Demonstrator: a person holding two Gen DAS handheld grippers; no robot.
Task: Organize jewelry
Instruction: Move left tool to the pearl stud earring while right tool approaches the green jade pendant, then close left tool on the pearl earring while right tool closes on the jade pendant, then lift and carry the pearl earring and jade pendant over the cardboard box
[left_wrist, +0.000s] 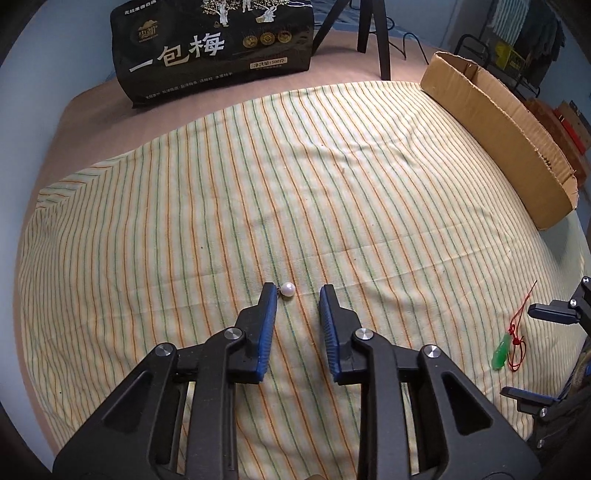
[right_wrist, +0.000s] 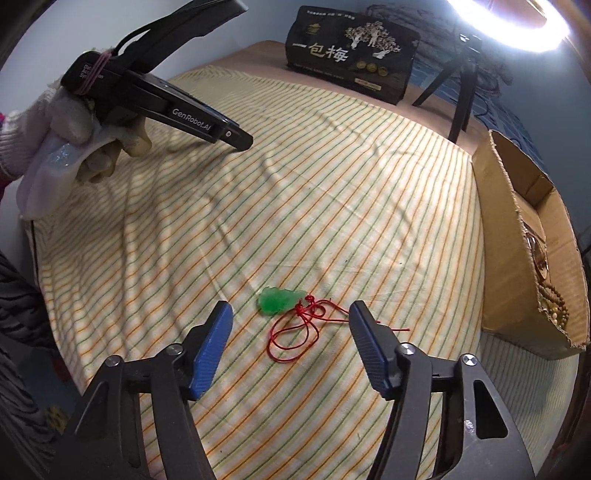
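Striped cloth (left_wrist: 258, 177) underneath: left gripper (left_wrist: 298, 290) open, pearl (left_wrist: 287, 289) touching its nine-o'clock jaw tip; right gripper (right_wrist: 291, 310) open, green pendant (right_wrist: 275, 301) between jaws, slightly toward twelve.

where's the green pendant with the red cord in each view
Left wrist: green pendant at far lower right, beside the right gripper.
Right wrist: low centre, between the open fingers.
Shared landmark: cardboard box on the right edge of the striped cloth.
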